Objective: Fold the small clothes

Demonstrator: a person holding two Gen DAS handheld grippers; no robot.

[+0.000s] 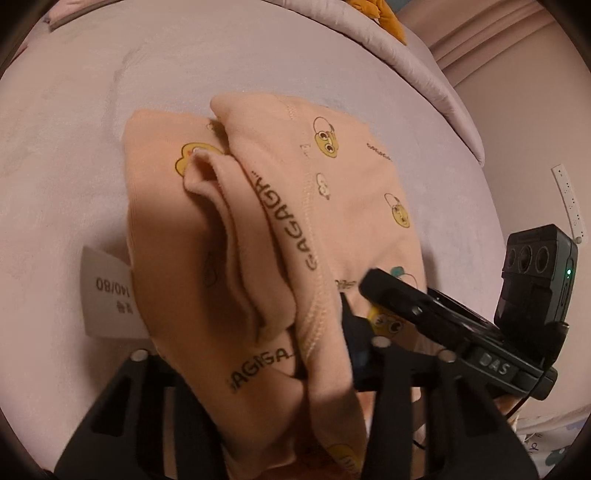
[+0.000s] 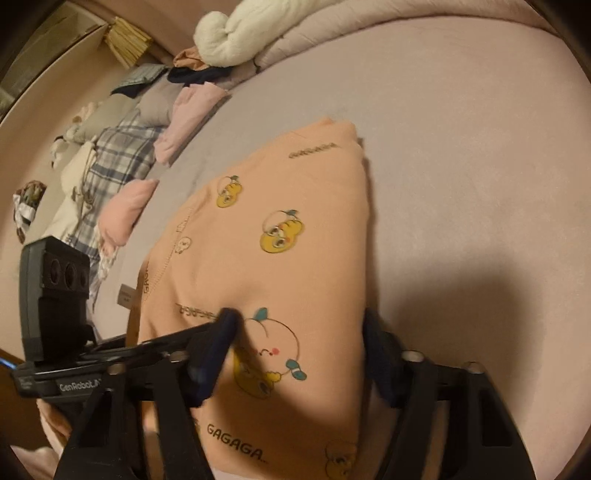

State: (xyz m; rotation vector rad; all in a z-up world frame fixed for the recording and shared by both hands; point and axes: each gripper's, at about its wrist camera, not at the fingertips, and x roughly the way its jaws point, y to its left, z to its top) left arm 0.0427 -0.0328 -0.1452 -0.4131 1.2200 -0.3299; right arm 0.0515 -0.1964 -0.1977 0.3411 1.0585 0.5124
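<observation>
A peach garment [image 1: 280, 229] printed with yellow cartoon ducks and the word GAGAGA lies partly folded on the pinkish bed [image 1: 74, 147], its near edge running under both tools. From the left wrist view, a thick fold of the cloth passes between the fingers of the left hand-held gripper [image 1: 258, 354]; the jaws stand part-way apart and have cloth between them, but whether the pads press on it cannot be told from here. A white size tag [image 1: 107, 291] sticks out from the garment's left side and lies flat on the bed. In the right wrist view, the right hand-held gripper [image 2: 299, 354] straddles the garment's near corner, one dark finger [image 2: 214, 354] resting on top of the cloth beside a large duck print and the other at the cloth's right edge; its jaws are spread and do not visibly pinch anything. No box or basket shows; along the far side of the bed lies a loose pile of clothes [image 2: 122, 155], with a checked piece and pink ones, and a cream bundle [image 2: 236, 33] near a rolled quilt [image 2: 332, 33]
</observation>
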